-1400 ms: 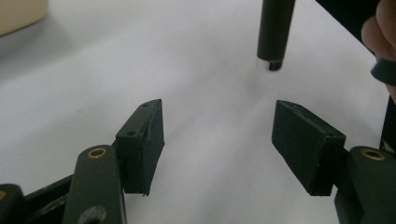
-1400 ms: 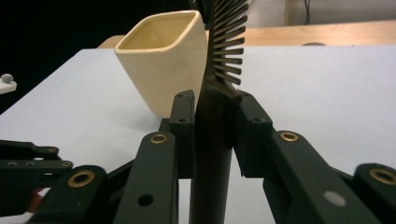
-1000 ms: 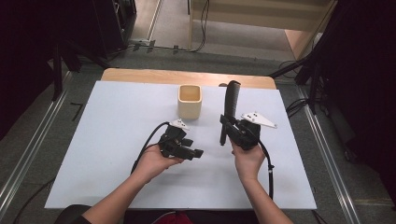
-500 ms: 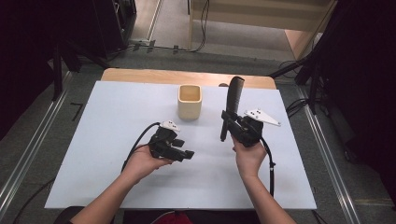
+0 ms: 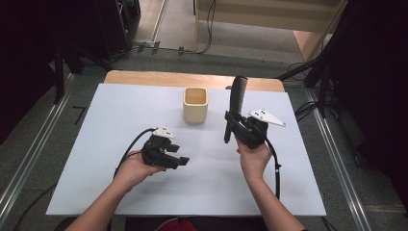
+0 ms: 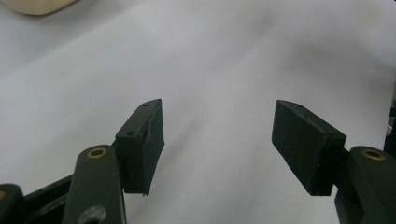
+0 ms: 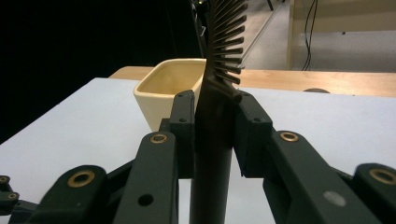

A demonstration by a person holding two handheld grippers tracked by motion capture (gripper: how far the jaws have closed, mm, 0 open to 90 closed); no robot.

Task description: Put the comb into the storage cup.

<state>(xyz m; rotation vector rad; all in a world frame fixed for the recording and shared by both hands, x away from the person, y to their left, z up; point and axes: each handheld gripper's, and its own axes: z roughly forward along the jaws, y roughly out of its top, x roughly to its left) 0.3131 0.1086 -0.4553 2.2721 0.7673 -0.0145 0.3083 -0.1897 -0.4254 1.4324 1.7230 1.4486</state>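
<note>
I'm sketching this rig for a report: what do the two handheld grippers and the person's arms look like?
Both grippers, the left gripper and the right gripper, are black, with two flat rectangular jaw pads on linked arms pinned by brass-coloured rivets. A black cable trails from each. The right carries a grey three-cornered plate with small holes; the left has a smaller pale plate. The forearms are bare, no sleeves.

The right tool clamps the handle of a black plastic comb standing upright, teeth pointing right. Just behind it, a cream square ceramic cup sits on the white table
</note>
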